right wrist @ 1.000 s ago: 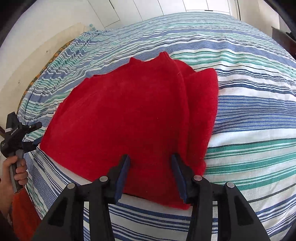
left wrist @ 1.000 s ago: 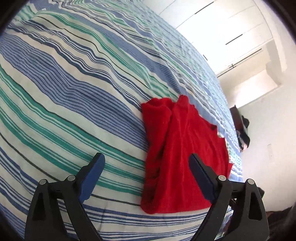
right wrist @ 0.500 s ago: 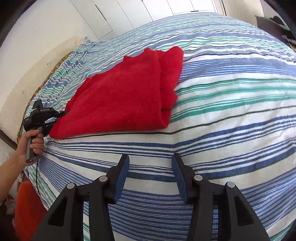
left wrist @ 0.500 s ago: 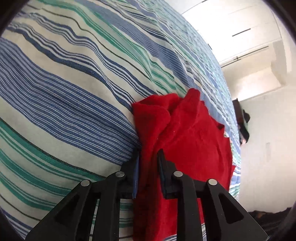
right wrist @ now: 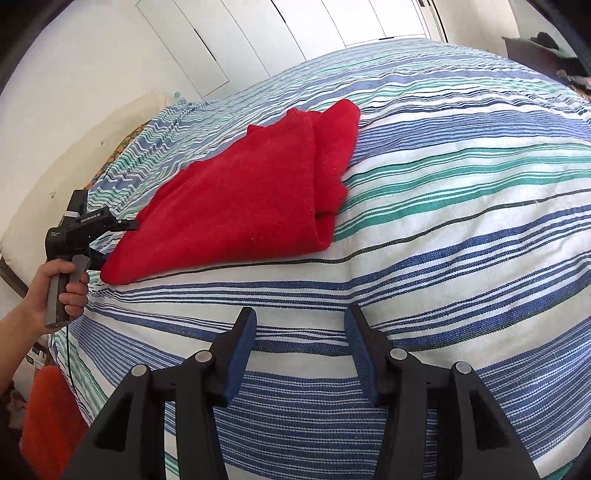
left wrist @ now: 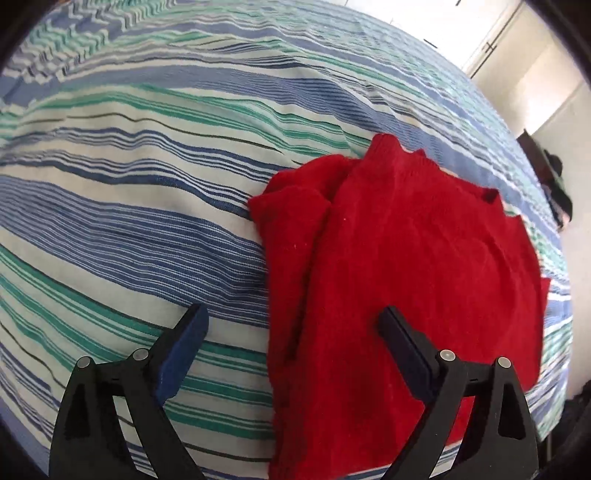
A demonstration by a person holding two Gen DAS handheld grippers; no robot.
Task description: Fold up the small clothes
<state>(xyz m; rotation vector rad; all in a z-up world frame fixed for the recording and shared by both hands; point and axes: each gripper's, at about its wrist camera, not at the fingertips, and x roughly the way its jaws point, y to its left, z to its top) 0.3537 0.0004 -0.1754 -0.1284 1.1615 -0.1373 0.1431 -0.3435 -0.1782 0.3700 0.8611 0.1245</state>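
A red knitted garment lies folded on the striped bed cover. My left gripper is open, its jaws wide apart over the garment's near edge, holding nothing. In the right wrist view the garment lies far left on the bed, and the left gripper sits at its left corner in a hand. My right gripper is open and empty above bare cover, well short of the garment.
The blue, green and white striped bed cover fills both views. White wardrobe doors stand behind the bed. A dark piece of furniture with clothes is at the far right. An orange-red object sits beside the bed, lower left.
My left gripper, shut on the garment's edge half a second ago, has opened and drawn back. My right gripper has pulled back from the garment and stays open.
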